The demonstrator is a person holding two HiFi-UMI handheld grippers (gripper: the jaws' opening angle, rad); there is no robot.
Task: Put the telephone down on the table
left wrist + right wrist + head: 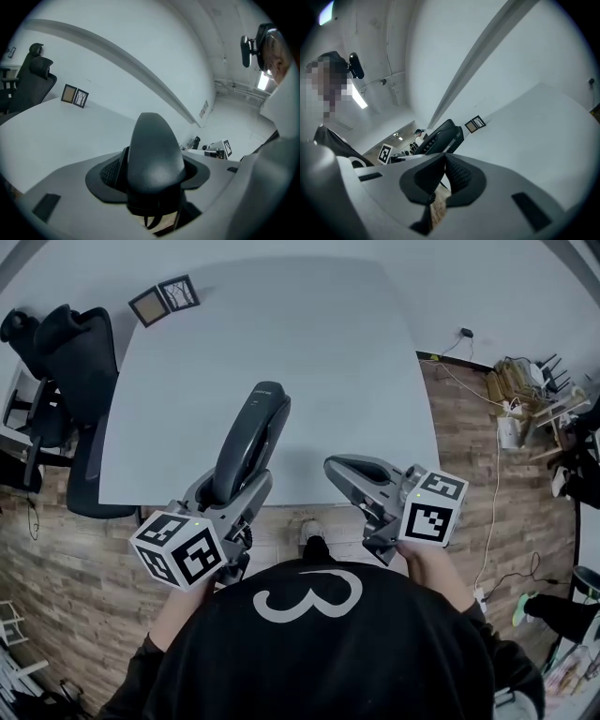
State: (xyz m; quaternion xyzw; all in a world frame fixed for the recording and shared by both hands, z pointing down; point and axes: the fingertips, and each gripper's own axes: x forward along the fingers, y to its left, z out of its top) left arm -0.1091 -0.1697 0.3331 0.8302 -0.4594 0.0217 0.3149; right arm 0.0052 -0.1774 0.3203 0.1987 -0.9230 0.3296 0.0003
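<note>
A dark grey telephone handset (253,432) sticks out forward from my left gripper (240,491), whose jaws are shut on its lower end. It is held in the air over the front edge of the white table (309,362). In the left gripper view the telephone (154,159) fills the space between the pads (110,174). To the right, my right gripper (334,466) is at the table's front edge, shut with nothing in it. Its pads meet in the right gripper view (444,160), where the telephone (440,135) shows beyond them to the left.
Two small picture frames (164,299) lie at the table's far left corner. A black office chair (75,362) stands by the table's left side. Cables and clutter (520,395) lie on the wooden floor to the right.
</note>
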